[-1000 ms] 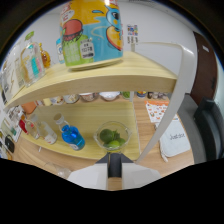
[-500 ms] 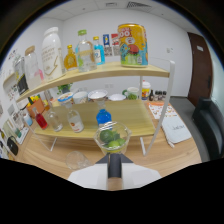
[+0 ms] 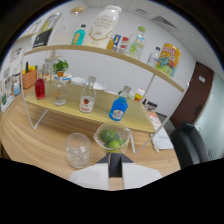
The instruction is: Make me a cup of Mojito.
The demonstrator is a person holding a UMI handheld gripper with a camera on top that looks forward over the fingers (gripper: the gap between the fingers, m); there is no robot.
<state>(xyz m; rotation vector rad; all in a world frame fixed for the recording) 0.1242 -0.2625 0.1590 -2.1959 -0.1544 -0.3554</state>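
Note:
A small clear glass bowl with green lime pieces (image 3: pixel 112 137) hangs just above the tips of my gripper (image 3: pixel 115 159), which is shut on its near rim. The white fingers (image 3: pixel 95 175) show only partly below it. An empty clear tumbler (image 3: pixel 78 149) stands on the wooden table (image 3: pixel 35 145), just left of the fingers and beside the bowl. Beyond them, on the lower shelf (image 3: pixel 102 112), stand a blue bottle (image 3: pixel 118 109), a clear bottle with a red label (image 3: pixel 87 100), another clear bottle (image 3: pixel 59 92) and a red bottle (image 3: pixel 40 88).
The upper shelf (image 3: pixel 125 56) carries several bottles, a large white jug (image 3: pixel 104 22) and a yellow can (image 3: pixel 169 59). A small plant (image 3: pixel 60 66) and an orange holder (image 3: pixel 29 77) stand at the shelf's left. A black chair (image 3: pixel 192 145) is at the right by papers (image 3: pixel 161 140).
The view has swung and pulled back from the shelf; the bottles have shifted across it. The empty tumbler has come into sight beside the lime bowl, which stays at my fingertips.

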